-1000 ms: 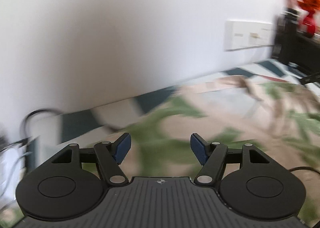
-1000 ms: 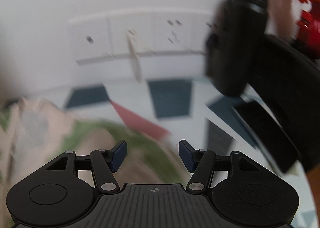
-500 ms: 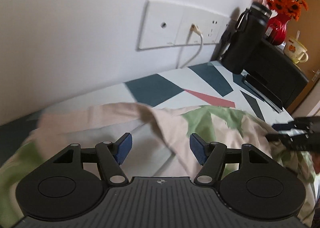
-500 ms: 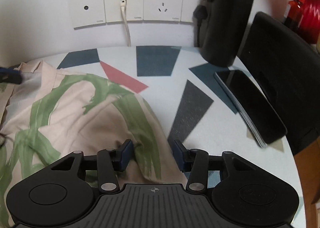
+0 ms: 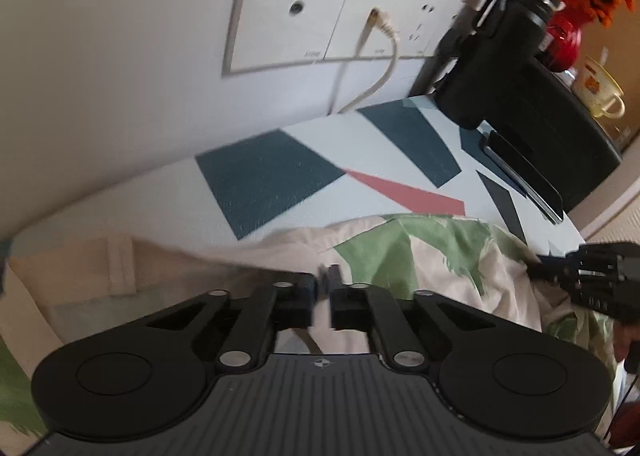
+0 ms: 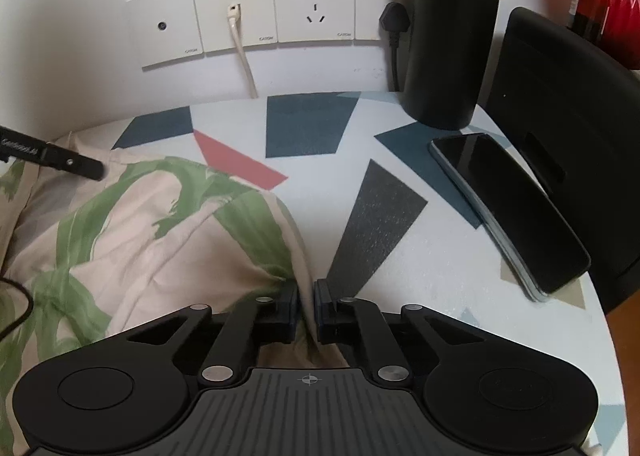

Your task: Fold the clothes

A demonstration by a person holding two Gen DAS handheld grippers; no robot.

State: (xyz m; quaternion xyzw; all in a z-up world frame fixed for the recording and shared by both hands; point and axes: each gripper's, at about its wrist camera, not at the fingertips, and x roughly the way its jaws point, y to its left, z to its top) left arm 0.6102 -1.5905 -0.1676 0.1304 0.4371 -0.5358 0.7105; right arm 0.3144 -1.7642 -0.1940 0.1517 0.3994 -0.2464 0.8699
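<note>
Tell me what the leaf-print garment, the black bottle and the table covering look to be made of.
Garment: thin woven fabric, probably cotton, matte; it creases softly and bunches where the right gripper pinches it. Bottle: likely powder-coated metal, smooth matte black with a faint sheen. Table covering: looks like wipeable vinyl or plastic, flat printed shapes, slightly grainy.

garment [image 6: 132, 240] on table [image 6: 420, 256], left | phone [image 6: 508, 204] right, on table | flask [image 6: 452, 28] far right, at wall | sockets [image 6: 256, 16] on wall behind | grippers [image 6: 306, 306] at garment's near edge
</note>
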